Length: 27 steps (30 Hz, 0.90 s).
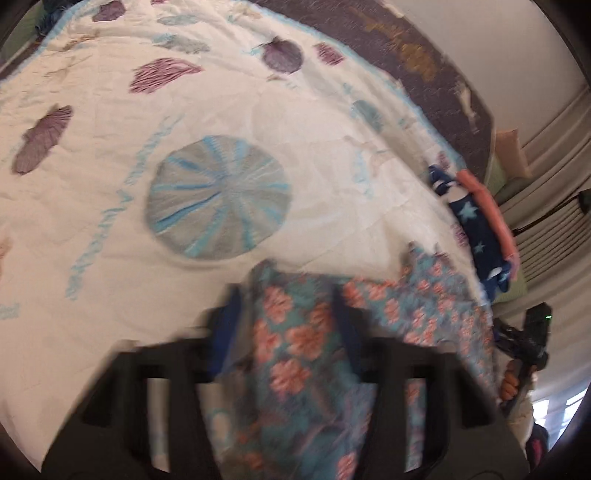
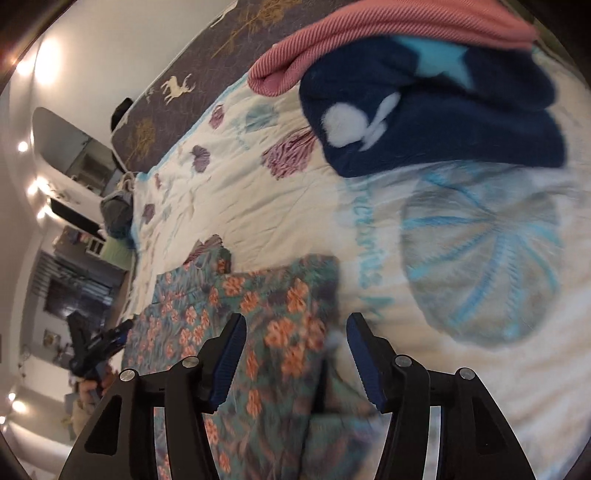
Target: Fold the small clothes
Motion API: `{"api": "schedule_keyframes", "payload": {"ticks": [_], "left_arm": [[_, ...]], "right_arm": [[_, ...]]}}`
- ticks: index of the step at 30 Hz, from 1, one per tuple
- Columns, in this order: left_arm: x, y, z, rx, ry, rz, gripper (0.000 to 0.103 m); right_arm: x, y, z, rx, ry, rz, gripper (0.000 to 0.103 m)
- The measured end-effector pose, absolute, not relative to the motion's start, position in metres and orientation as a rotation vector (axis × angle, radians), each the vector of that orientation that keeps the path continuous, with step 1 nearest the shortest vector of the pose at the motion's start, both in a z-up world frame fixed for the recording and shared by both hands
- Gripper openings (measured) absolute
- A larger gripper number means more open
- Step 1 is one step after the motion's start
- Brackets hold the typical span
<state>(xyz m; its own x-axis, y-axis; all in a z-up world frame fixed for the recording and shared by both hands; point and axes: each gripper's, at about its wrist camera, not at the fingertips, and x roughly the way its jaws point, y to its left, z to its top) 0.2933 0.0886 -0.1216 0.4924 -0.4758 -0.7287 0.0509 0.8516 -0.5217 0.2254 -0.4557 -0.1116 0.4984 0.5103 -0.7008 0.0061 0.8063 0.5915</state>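
Note:
A teal garment with orange flowers (image 1: 295, 350) lies on the white seashell quilt (image 1: 229, 110). My left gripper (image 1: 286, 314) is open, its blue-padded jaws apart on either side of the garment's near part. In the right wrist view the same floral garment (image 2: 266, 332) lies partly folded under my right gripper (image 2: 295, 339), which is open with its jaws wide above the cloth. The other gripper shows at the left edge of the right wrist view (image 2: 92, 343) and at the right edge of the left wrist view (image 1: 528, 343).
A navy star-print garment (image 2: 424, 110) and a pink ribbed one (image 2: 369, 33) lie stacked on the quilt beyond the floral garment; they also show in the left wrist view (image 1: 476, 221). A dark deer-print blanket (image 2: 177, 85) borders the quilt. A dark bundle (image 2: 118, 210) sits at the bed's far end.

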Motion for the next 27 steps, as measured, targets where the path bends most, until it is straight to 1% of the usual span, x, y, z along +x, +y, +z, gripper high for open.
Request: {"api": "schedule_keyframes", "payload": {"ticks": [1, 2, 6, 13, 17, 20, 21, 22, 23, 25, 27], "left_arm": [[0.293, 0.089, -0.12, -0.491, 1.002, -0.345, 0.007], [0.292, 0.09, -0.117, -0.502, 0.98, -0.338, 0.007], [0.278, 0.091, -0.086, -0.477, 0.862, -0.366, 0.007], [0.259, 0.07, -0.031, -0.428, 0.766, -0.505, 0.007], [0.263, 0.054, -0.022, -0.377, 0.723, -0.48, 0.007], [0.282, 0.05, -0.037, -0.345, 0.731, -0.426, 0.007], [0.292, 0.049, -0.048, -0.344, 0.762, -0.409, 0.007], [0.304, 0.048, -0.062, -0.339, 0.807, -0.382, 0.008], [0.313, 0.048, -0.075, -0.329, 0.846, -0.357, 0.009], [0.327, 0.051, -0.098, -0.3, 0.93, -0.278, 0.009], [0.327, 0.062, -0.102, -0.317, 0.951, -0.24, 0.009]], "right_arm": [[0.227, -0.454, -0.11, 0.577, 1.002, 0.323, 0.017], [0.228, -0.454, -0.11, 0.581, 1.004, 0.31, 0.003], [0.204, -0.454, -0.074, 0.584, 0.833, 0.301, 0.002], [0.145, -0.468, -0.009, 0.552, 0.672, 0.292, 0.002], [0.13, -0.482, 0.008, 0.55, 0.627, 0.246, 0.002], [0.146, -0.489, -0.001, 0.531, 0.657, 0.202, 0.002], [0.159, -0.489, -0.013, 0.513, 0.701, 0.178, 0.003], [0.169, -0.489, -0.025, 0.51, 0.746, 0.159, 0.005], [0.188, -0.489, -0.05, 0.516, 0.832, 0.128, 0.007], [0.207, -0.49, -0.087, 0.538, 0.949, 0.064, 0.008], [0.206, -0.492, -0.104, 0.553, 0.99, 0.012, 0.008]]}}
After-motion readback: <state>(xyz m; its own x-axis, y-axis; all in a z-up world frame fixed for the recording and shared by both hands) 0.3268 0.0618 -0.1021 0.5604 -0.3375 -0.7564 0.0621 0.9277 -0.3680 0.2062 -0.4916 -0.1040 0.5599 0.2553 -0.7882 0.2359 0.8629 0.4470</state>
